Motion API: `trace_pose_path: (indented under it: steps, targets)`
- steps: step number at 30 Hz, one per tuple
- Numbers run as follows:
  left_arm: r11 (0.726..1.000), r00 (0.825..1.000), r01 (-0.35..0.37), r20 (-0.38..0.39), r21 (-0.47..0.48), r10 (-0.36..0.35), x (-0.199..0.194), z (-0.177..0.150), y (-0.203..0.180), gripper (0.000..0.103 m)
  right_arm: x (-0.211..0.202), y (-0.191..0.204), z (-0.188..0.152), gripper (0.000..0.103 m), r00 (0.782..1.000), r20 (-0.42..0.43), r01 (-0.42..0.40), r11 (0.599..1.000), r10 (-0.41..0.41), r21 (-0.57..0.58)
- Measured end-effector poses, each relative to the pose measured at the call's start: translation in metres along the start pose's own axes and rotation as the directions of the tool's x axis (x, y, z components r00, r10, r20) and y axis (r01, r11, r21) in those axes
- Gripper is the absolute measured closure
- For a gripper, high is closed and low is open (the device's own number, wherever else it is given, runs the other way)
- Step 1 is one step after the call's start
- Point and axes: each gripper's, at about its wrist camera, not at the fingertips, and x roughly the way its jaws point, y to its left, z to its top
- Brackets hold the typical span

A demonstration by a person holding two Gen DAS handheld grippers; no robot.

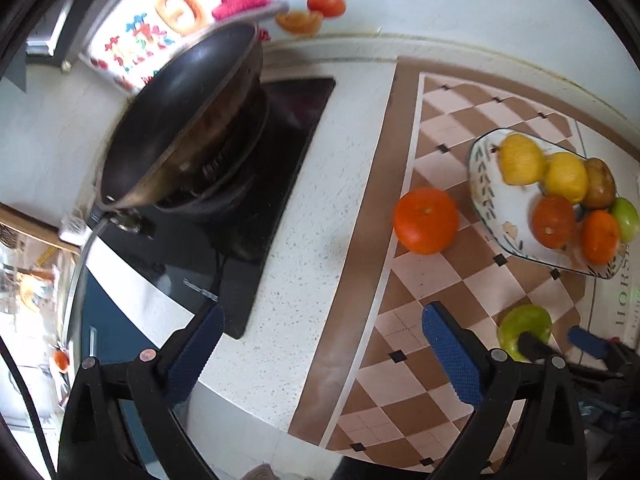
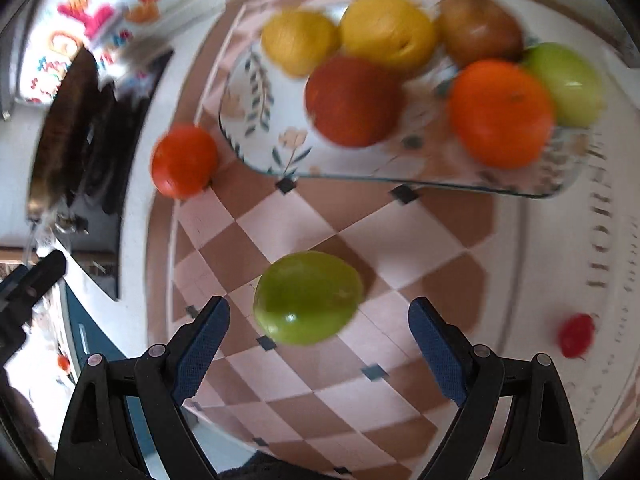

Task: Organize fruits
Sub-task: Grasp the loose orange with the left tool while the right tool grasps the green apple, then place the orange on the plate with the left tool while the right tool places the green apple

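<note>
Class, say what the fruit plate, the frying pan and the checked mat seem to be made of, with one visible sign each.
Fruit plate: probably glazed ceramic, glossy white with painted leaves, though printed glass is possible.
Frying pan: metal with a dark matte lining, likely non-stick; the rim shows bare grey.
Checked mat: looks like a flat printed plastic or fabric sheet; uncertain.

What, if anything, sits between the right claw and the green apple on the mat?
Nothing visible. The right claw is open, and the green apple lies just ahead of its fingertips on the checkered mat, with only bare mat between them.
</note>
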Motion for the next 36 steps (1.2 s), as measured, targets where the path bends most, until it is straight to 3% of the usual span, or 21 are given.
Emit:
trace_pose_path:
  steps: [1, 3, 7, 12, 15, 21, 23, 24, 25, 32, 36]
  targets:
    - [1.000, 1.000, 0.011, -0.018, -0.009, -0.011, 0.006, 0.003, 0.002, 0.002, 0.007, 0.002, 0.001, 0.014, 1.000, -0.012, -0.001, 1.000, 0.001, -0.004]
    - [0.998, 0.997, 0.048, -0.054, -0.032, -0.050, 0.018, 0.012, 0.005, 0.002, 0.020, 0.007, 0.002, 0.032, 0.999, -0.039, 0.000, 1.000, -0.001, -0.020]
    - [0.992, 0.987, 0.119, -0.100, -0.049, -0.124, 0.036, 0.034, -0.002, 0.002, 0.023, 0.012, 0.001, 0.038, 0.999, -0.038, 0.015, 0.999, -0.017, -0.049]
    - [0.948, 0.925, 0.283, -0.218, -0.147, -0.311, 0.074, 0.065, -0.013, 0.002, 0.015, -0.005, 0.000, 0.038, 0.999, -0.036, 0.034, 0.999, -0.035, -0.019]
    - [0.928, 0.899, 0.325, -0.244, -0.182, -0.363, 0.093, 0.078, -0.021, 0.002, 0.010, -0.021, -0.001, 0.038, 0.998, -0.035, 0.046, 0.999, -0.045, 0.006]
    - [0.931, 0.892, 0.349, -0.267, -0.109, -0.366, 0.112, 0.092, -0.050, 0.002, 0.006, -0.040, -0.003, 0.038, 0.998, -0.033, 0.063, 0.997, -0.061, 0.054]
    - [0.930, 0.892, 0.355, -0.263, -0.095, -0.368, 0.114, 0.092, -0.054, 0.014, 0.005, -0.041, -0.003, 0.038, 0.997, -0.033, 0.066, 0.996, -0.065, 0.060]
    - [0.930, 0.892, 0.358, -0.261, -0.088, -0.368, 0.115, 0.092, -0.057, 0.032, 0.005, -0.044, -0.005, 0.038, 0.997, -0.033, 0.066, 0.996, -0.064, 0.060]
    - [0.932, 0.893, 0.355, -0.269, -0.076, -0.362, 0.116, 0.091, -0.060, 0.040, 0.003, -0.048, -0.004, 0.038, 0.997, -0.032, 0.065, 0.996, -0.063, 0.062]
    - [0.936, 0.904, 0.348, -0.246, -0.048, -0.349, 0.110, 0.081, -0.062, 0.041, 0.002, -0.053, -0.004, 0.038, 0.998, -0.028, 0.052, 0.996, -0.050, 0.074]
    - [0.923, 0.897, 0.381, -0.217, -0.057, -0.384, 0.090, 0.073, -0.058, 0.041, -0.006, -0.061, -0.005, 0.038, 1.000, -0.020, 0.021, 0.994, -0.019, 0.103]
